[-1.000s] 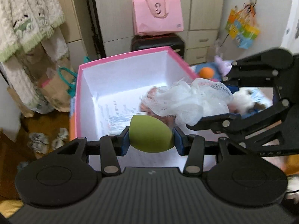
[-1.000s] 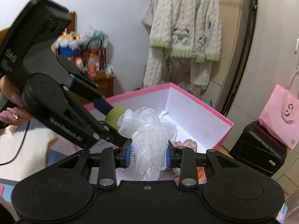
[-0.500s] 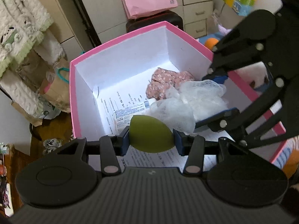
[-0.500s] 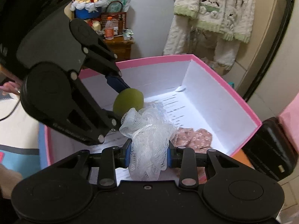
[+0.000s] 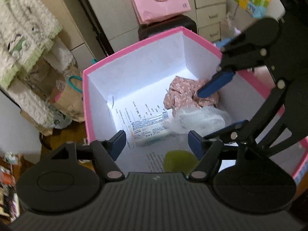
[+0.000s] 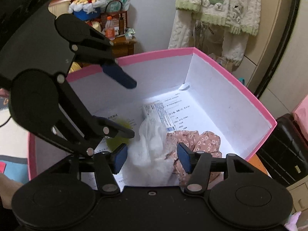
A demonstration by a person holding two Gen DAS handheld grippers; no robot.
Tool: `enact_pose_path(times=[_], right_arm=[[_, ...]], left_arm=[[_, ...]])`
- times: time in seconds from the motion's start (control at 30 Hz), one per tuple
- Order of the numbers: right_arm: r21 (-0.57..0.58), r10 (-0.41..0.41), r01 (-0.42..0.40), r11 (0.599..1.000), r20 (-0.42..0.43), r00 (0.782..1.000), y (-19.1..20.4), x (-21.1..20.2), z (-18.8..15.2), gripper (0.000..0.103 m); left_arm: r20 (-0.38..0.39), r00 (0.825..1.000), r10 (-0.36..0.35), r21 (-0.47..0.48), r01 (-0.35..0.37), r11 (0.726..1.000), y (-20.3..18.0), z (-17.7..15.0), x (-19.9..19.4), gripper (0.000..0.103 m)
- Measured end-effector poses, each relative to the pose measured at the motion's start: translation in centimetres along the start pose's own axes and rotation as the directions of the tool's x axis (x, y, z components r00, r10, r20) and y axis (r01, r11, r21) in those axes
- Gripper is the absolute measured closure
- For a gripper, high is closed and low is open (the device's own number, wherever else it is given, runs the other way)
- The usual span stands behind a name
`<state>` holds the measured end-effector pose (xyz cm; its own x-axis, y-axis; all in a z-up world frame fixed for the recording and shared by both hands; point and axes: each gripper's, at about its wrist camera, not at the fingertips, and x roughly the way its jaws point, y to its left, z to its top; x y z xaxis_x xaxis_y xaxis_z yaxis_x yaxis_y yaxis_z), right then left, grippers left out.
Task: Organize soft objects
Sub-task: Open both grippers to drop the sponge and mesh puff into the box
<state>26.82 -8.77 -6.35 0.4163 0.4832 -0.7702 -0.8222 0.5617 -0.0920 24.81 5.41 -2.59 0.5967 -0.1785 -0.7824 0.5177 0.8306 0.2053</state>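
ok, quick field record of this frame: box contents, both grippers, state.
container: pink box, white inside, open top
contents: green sponge, white mesh pouf, floral cloth, printed packet, printed paper on the floor
left gripper: just opened, nothing between fingers, sponge below
right gripper: just opened, fingers clear of pouf
state: both items dropped in box

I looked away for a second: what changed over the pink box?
Both grippers' jaws have just been opening: the left gripper let go of the green sponge, the right gripper the white mesh pouf; both dropped into the pink box. The floral scrunchie stayed put.
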Motion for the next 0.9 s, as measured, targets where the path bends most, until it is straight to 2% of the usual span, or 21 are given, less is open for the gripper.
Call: enact_pose_path(times=[0.1,0.53,0.73,0.83,0.9], right_arm=[[0.009,-0.010,0.010,1.000,0.019,1.000,0.3,-0.9,-0.1,0.040],[0.034,-0.093,0.092,0.995,0.018,0.996,3.6,-4.9,-0.3,0.040],[0.067,-0.066,0.065,0.996,0.020,0.998,4.8,-6.8,-0.6,0.040],[0.068,-0.085,0.084,0.994,0.024,0.996,5.6,-8.1,-0.8,0.038],[0.074,-0.093,0.091,0.993,0.031,0.995,6.1,-8.9,-1.0,0.036]], left_arm=[[0.012,0.999,-0.035,-0.032,0.036,0.999,0.4,-0.3,-1.5,0.032],[0.049,0.999,-0.015,-0.024,0.016,1.000,-2.0,-2.2,-8.8,0.030],[0.056,0.998,-0.043,-0.075,0.047,0.996,-2.3,-3.0,-10.9,0.029],[0.066,0.996,-0.061,-0.081,0.066,0.994,-2.6,-3.4,-11.9,0.022],[0.078,0.995,-0.060,-0.074,0.066,0.995,-3.0,-3.6,-12.6,0.021]])
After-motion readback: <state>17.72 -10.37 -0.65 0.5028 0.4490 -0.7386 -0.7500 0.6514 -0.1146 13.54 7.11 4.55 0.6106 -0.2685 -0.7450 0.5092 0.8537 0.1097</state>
